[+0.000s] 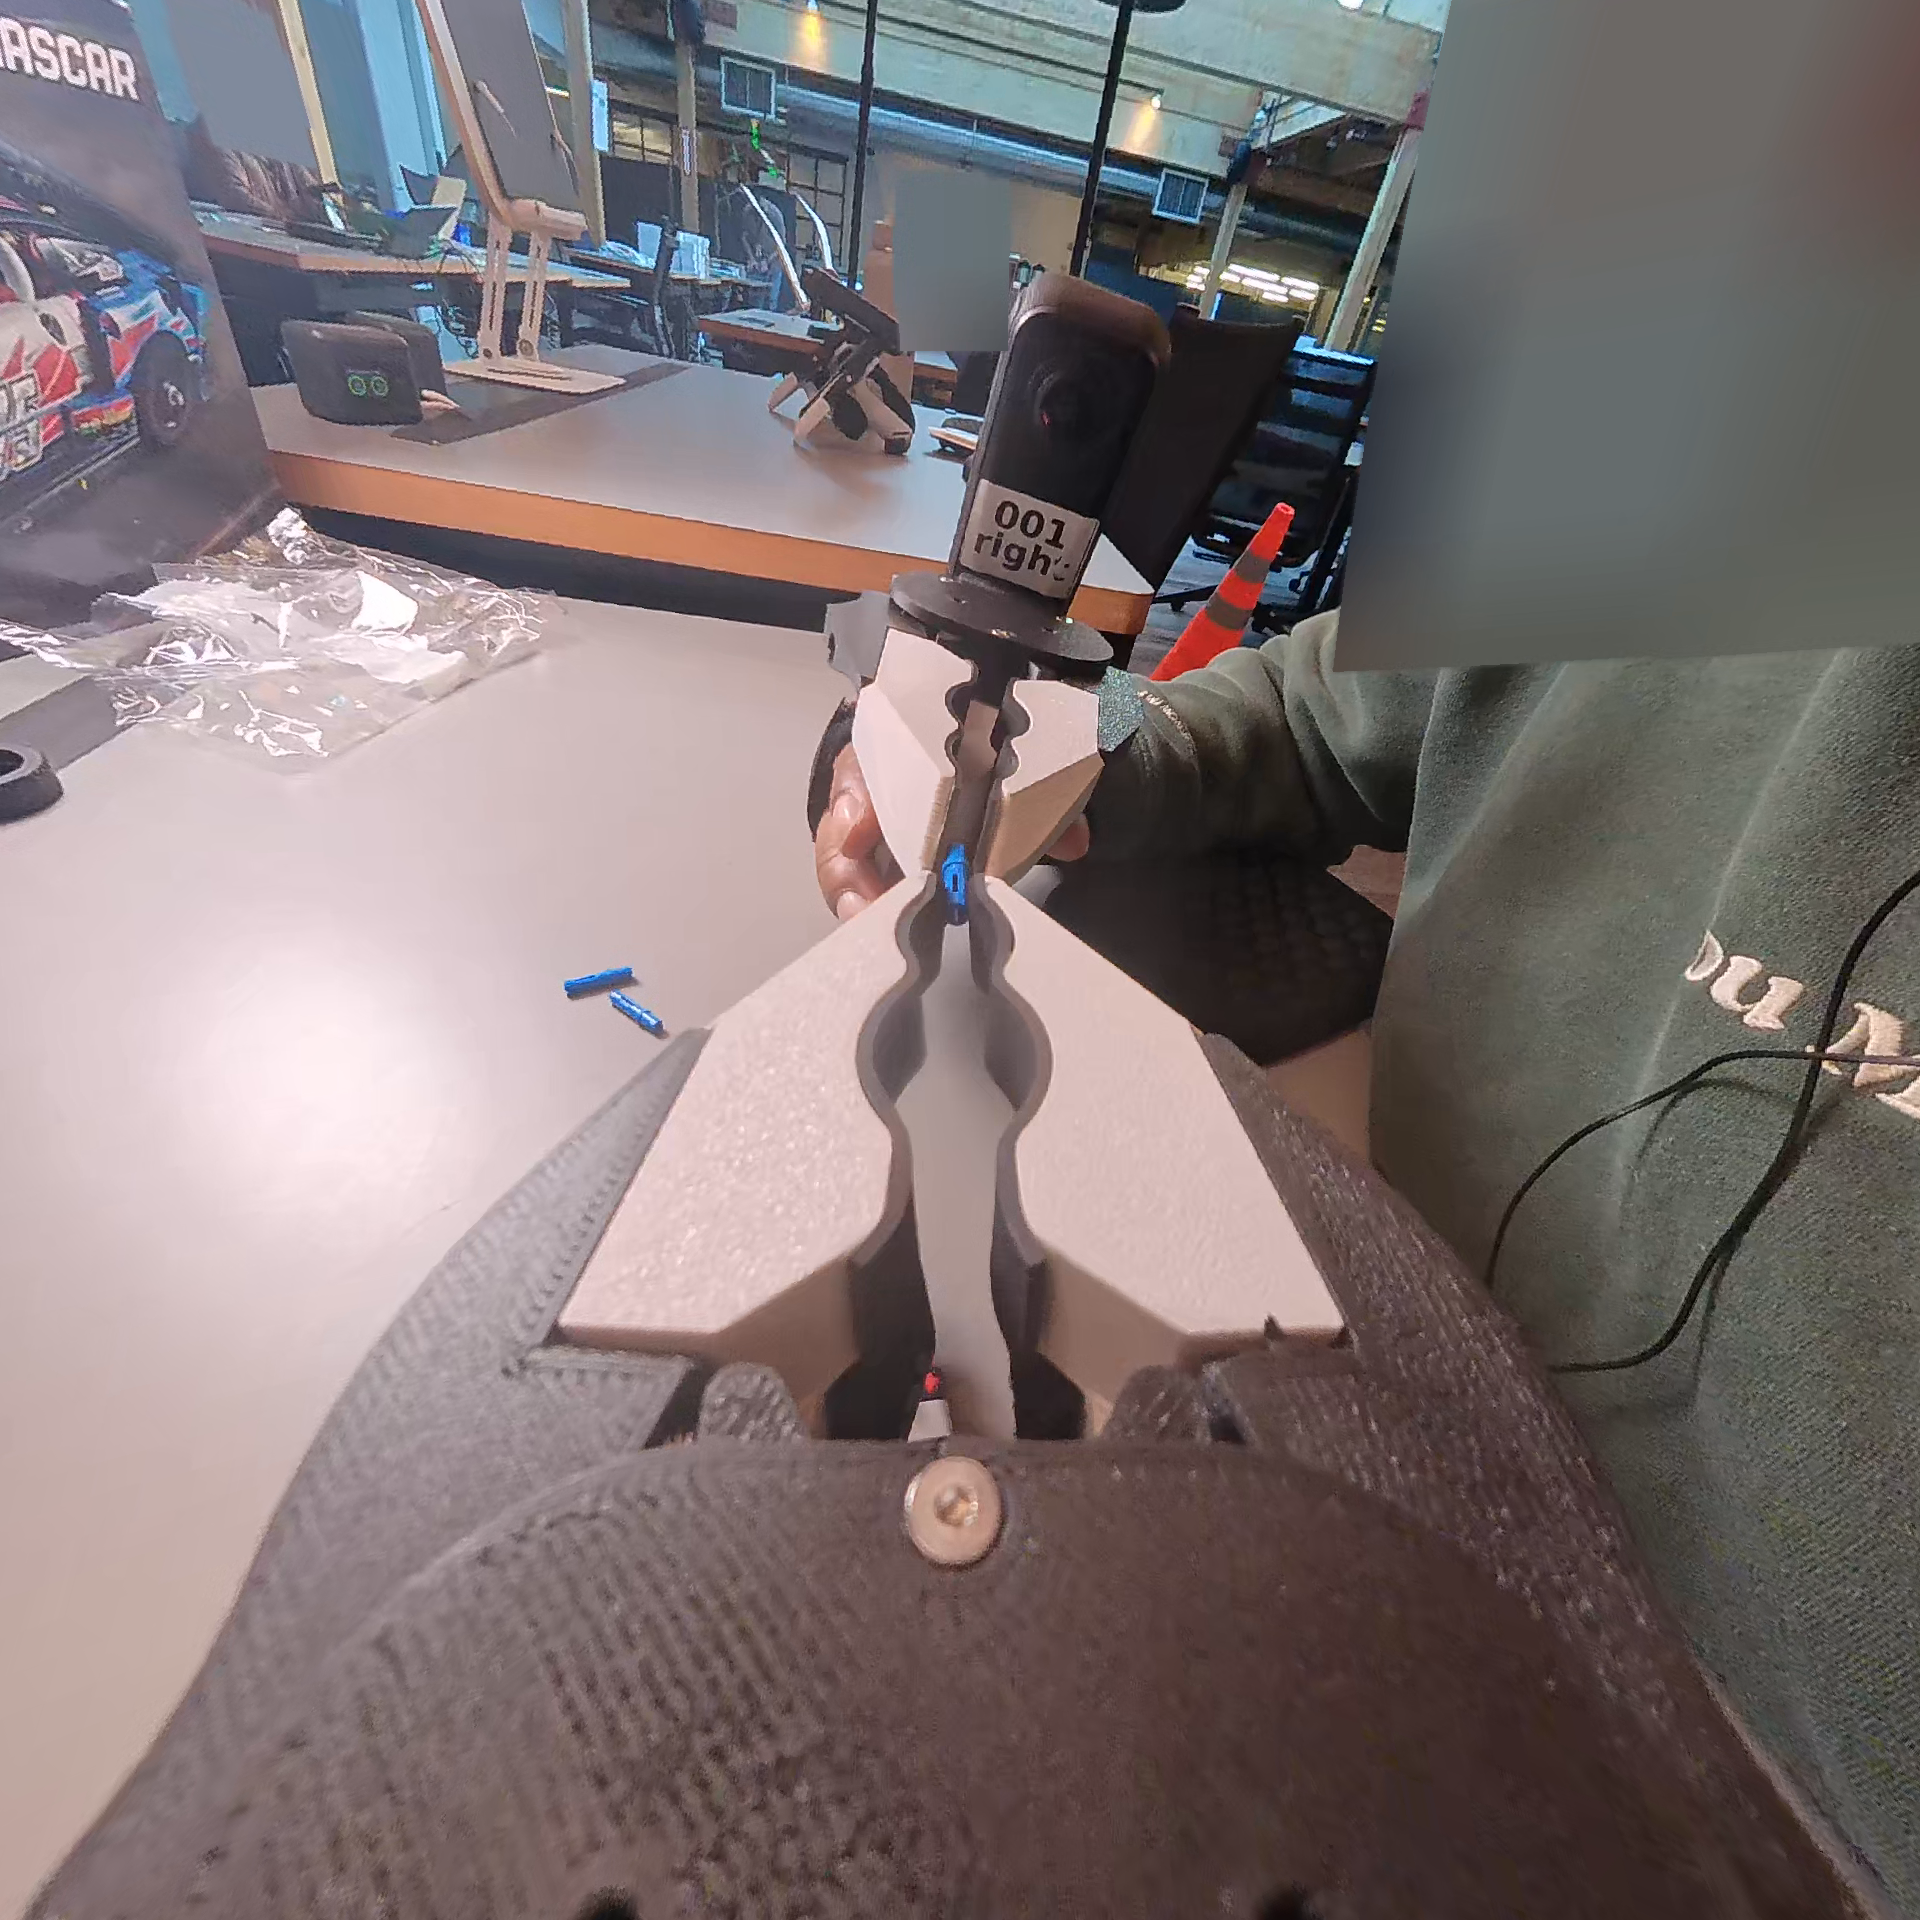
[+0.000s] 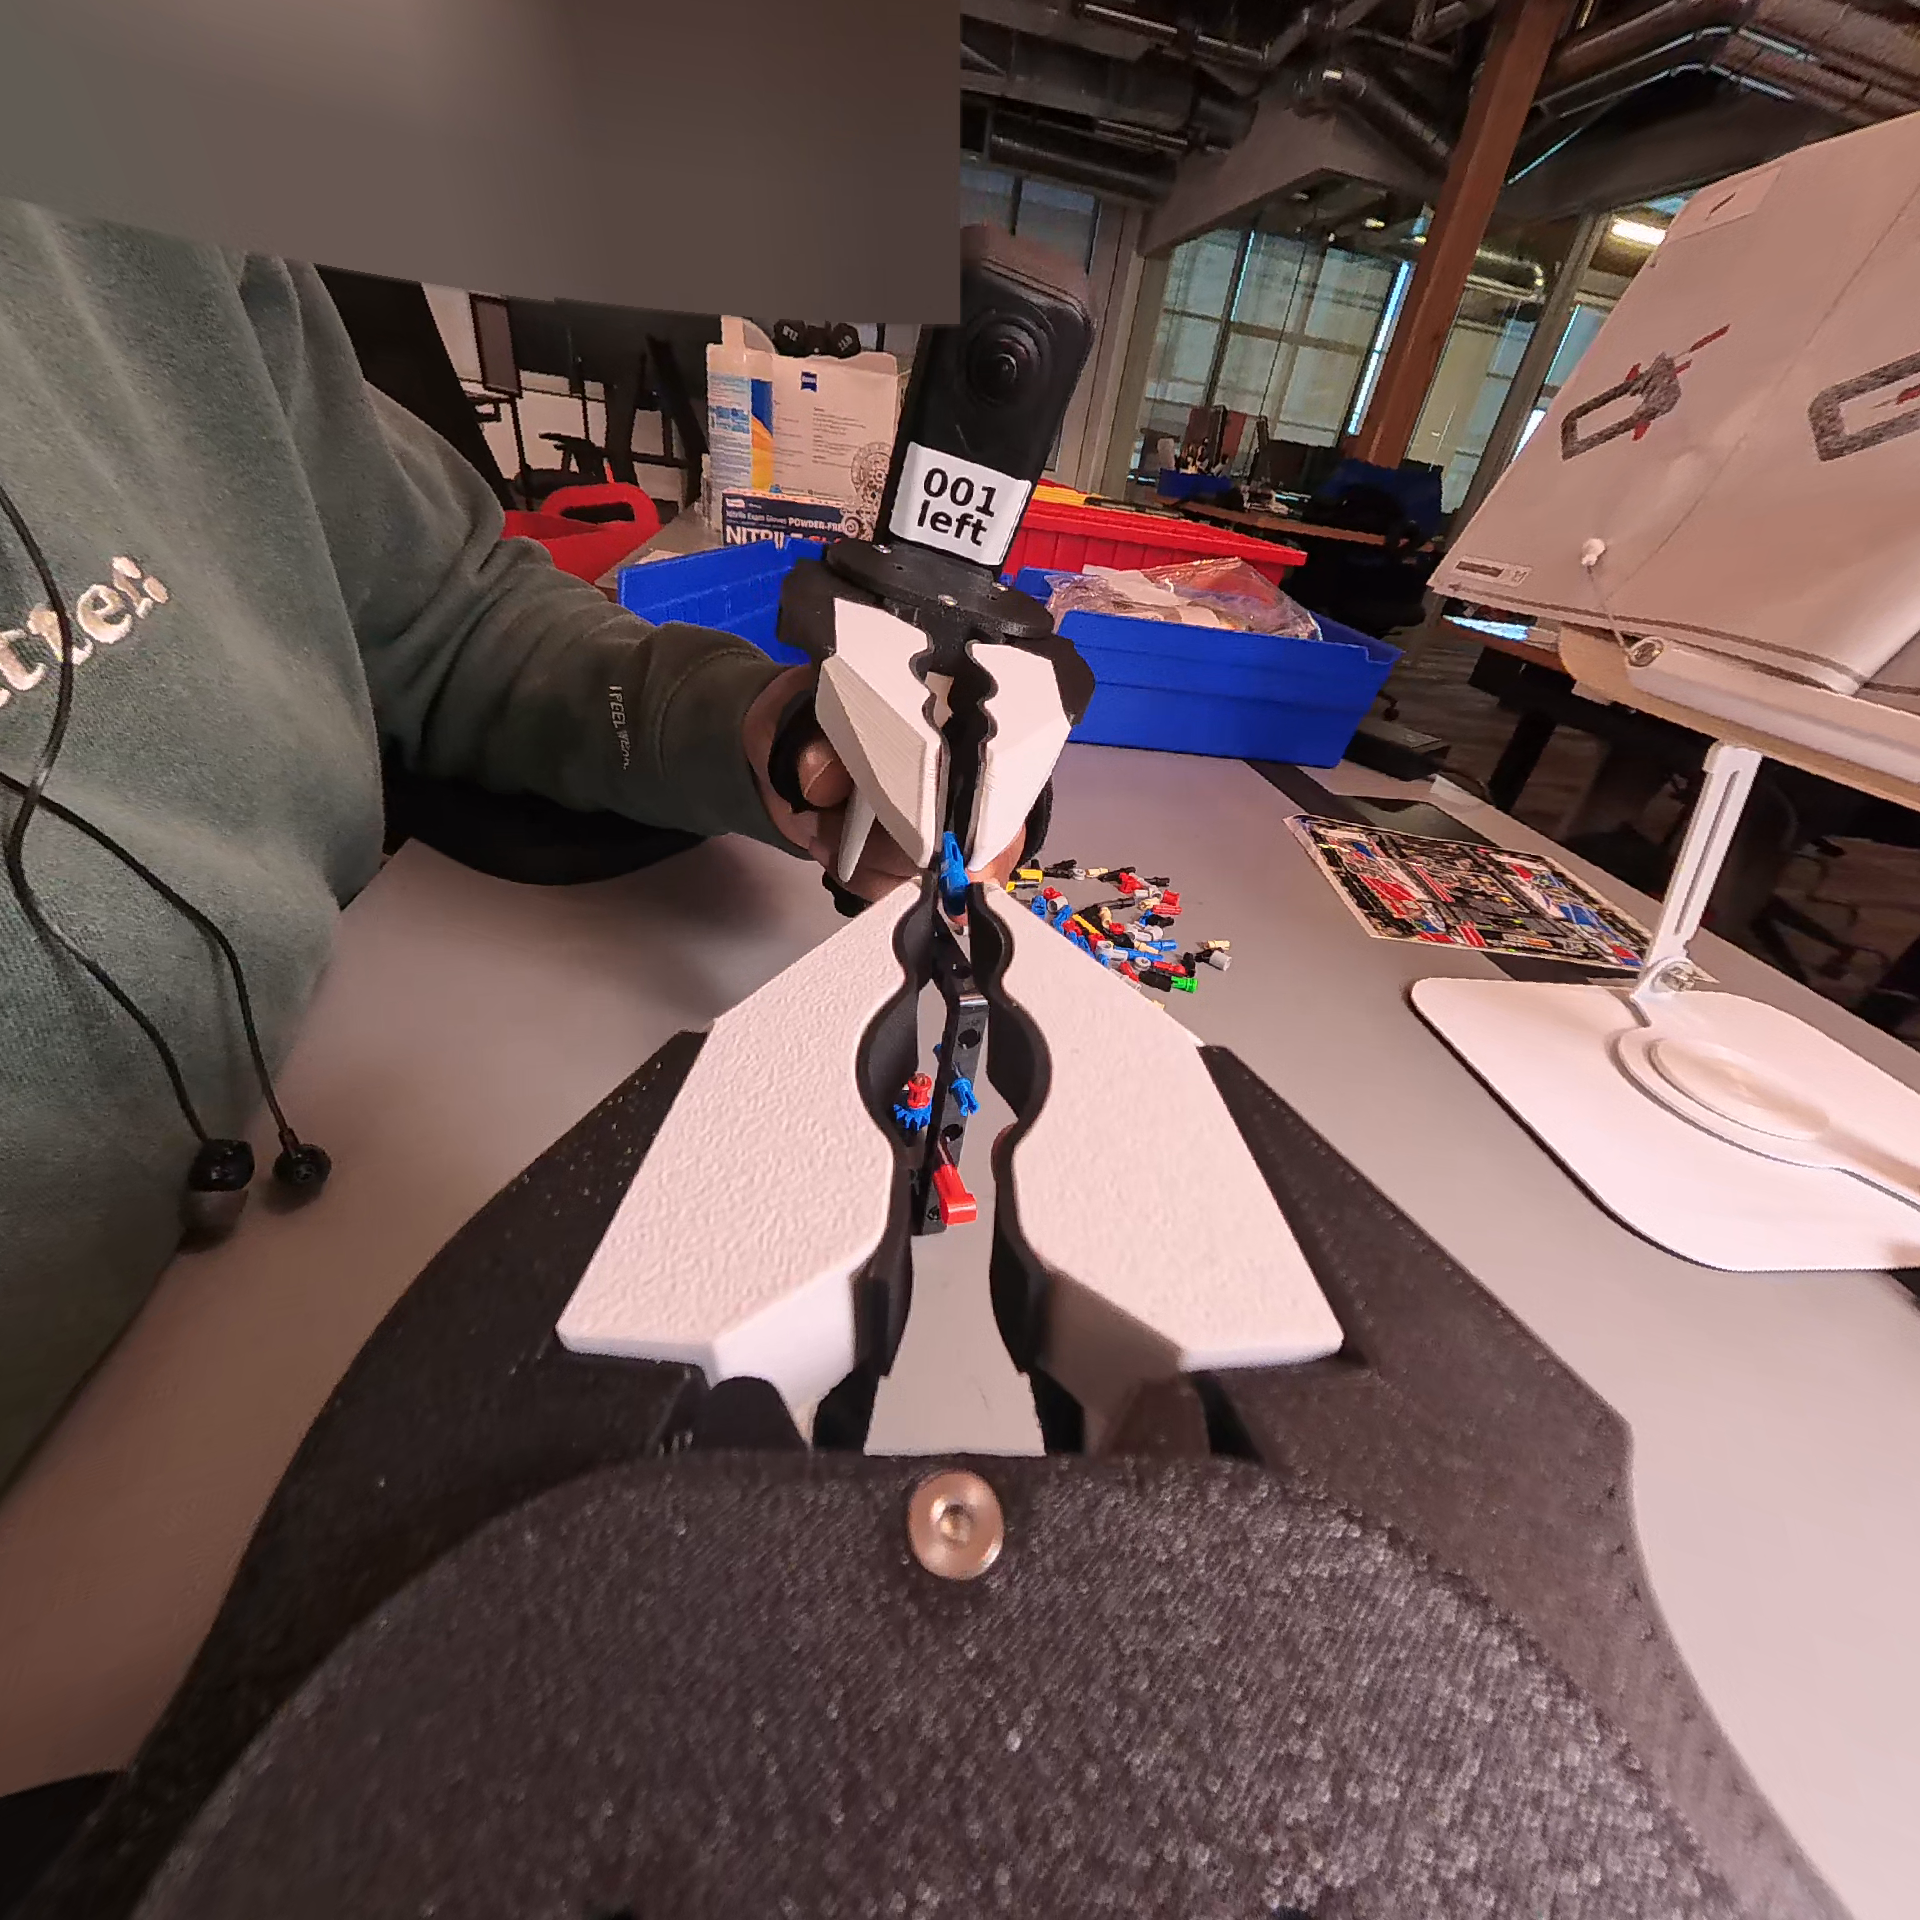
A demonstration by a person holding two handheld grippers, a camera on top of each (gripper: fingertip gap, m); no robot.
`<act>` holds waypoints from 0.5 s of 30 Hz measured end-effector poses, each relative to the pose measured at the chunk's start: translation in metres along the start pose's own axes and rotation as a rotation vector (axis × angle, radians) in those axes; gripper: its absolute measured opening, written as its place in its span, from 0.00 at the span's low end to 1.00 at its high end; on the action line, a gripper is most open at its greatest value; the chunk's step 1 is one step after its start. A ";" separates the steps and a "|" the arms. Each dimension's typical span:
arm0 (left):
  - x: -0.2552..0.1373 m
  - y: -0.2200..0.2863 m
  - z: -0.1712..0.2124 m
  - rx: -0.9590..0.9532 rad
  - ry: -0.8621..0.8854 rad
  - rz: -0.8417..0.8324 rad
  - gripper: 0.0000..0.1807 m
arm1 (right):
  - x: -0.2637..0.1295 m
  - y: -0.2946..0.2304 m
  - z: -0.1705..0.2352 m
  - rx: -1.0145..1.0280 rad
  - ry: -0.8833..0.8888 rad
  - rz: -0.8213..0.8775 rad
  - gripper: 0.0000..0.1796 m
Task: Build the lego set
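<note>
While the two grippers meet tip to tip above the grey table [image 1: 312, 1195], the step in hand looks like seating a blue pin [image 1: 953, 871] into the black beam assembly [image 2: 958, 1049]. Nearest in the right wrist view, the right gripper [image 2: 956, 904] is pressed onto that assembly, which runs back between its white fingers [image 2: 769, 1122] and carries small red and blue parts. Nearest in the left wrist view, the left gripper [image 1: 956, 899] appears to pinch the blue pin at its very tips. To do the step well, the person should probably keep the pin in line with its hole, hold the beam rigid, and push straight without twisting, since such a shallow grip could let the pin pivot or pop free.

Farther left on the table lie two spare blue pins [image 1: 613, 995]; a pile of loose pieces [image 2: 1127, 935] lies far right, with a sticker sheet [image 2: 1455, 883] beyond.

Which hole the pin is aimed at cannot be made out; the fingertips hide the joint, and whether the pin has already entered is unclear.
</note>
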State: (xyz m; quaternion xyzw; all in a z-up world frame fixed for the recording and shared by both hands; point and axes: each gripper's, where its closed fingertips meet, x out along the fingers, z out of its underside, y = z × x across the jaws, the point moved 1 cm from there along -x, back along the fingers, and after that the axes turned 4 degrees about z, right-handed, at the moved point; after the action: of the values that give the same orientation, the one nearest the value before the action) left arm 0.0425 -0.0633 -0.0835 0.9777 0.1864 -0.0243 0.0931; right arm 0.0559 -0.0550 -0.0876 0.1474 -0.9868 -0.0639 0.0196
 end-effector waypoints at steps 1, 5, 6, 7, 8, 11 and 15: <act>0.000 0.000 0.000 -0.002 0.000 0.002 0.02 | 0.000 0.000 0.000 0.000 0.000 -0.001 0.02; 0.000 0.000 0.001 -0.008 0.003 0.005 0.02 | 0.000 0.000 0.000 0.002 -0.003 0.002 0.02; 0.000 0.000 0.001 -0.009 0.004 0.005 0.02 | 0.001 0.000 0.000 0.003 -0.003 0.001 0.02; 0.000 0.000 0.001 -0.012 0.003 0.005 0.02 | 0.001 0.000 0.001 0.004 -0.004 -0.001 0.02; 0.000 0.000 0.002 -0.011 0.001 0.004 0.02 | 0.001 -0.001 0.001 0.005 -0.003 -0.003 0.03; 0.001 0.000 0.002 -0.009 0.001 0.006 0.02 | 0.001 -0.001 0.002 0.004 -0.009 -0.006 0.02; 0.001 -0.002 0.005 0.003 -0.026 -0.015 0.02 | 0.001 0.000 0.005 0.013 -0.034 -0.005 0.01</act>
State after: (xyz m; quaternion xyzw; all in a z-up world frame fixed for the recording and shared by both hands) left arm 0.0424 -0.0618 -0.0884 0.9761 0.1927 -0.0379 0.0936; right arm 0.0541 -0.0545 -0.0926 0.1487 -0.9870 -0.0602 0.0017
